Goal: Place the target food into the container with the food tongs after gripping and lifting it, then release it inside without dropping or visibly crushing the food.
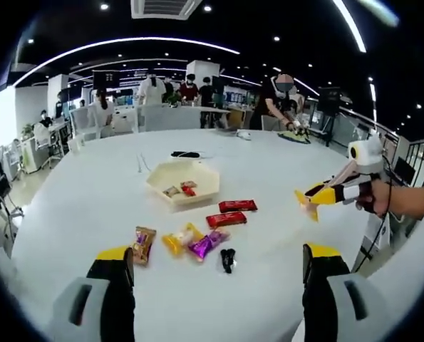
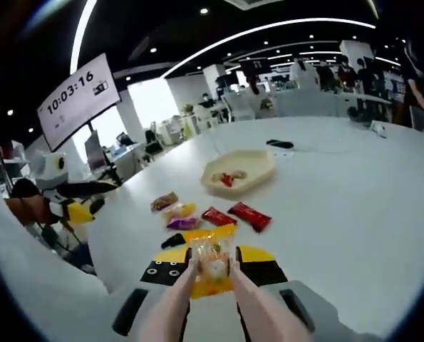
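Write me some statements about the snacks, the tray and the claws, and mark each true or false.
1. The right claw holds tongs clamped on a yellow packet. True.
2. The tray is empty. False: a few small snacks lie in it.
3. Two red packets lie on the table near the tray. True.
4. The left claw grips a purple packet. False: its jaws stand wide apart, holding nothing, and the packet lies on the table.

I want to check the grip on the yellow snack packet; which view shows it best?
The right gripper view: the yellow snack packet sits close up, pinched between the food tongs held in the right gripper. In the left gripper view it is a small yellow shape at the tip of the right gripper, too small to judge the grip.
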